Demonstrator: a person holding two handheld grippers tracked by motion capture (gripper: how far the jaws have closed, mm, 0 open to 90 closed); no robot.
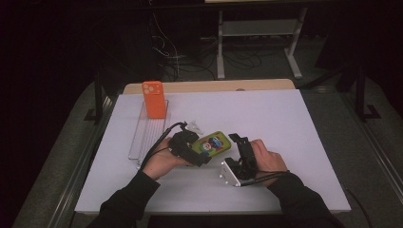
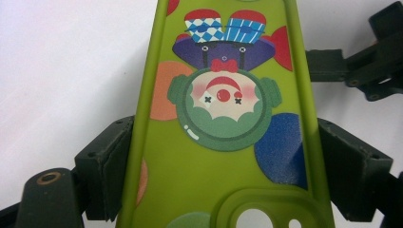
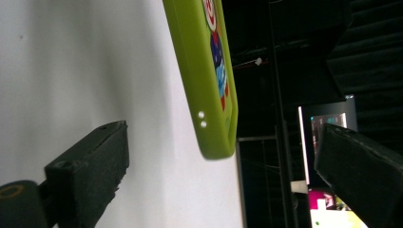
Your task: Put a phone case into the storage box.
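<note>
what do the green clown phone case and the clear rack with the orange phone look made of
Green case: likely soft silicone or rubbery plastic, matte, with rounded moulded edges and a printed clown. Clear rack: probably acrylic or similar hard plastic, transparent enough that the white table shows through it. Neither is certain by look alone.

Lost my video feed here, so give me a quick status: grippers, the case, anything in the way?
Left gripper shut on green cartoon-print phone case. Right gripper open, jaws either side of the case's end, not touching. Nothing blocking; orange phone case upright in clear rack, well off.
</note>
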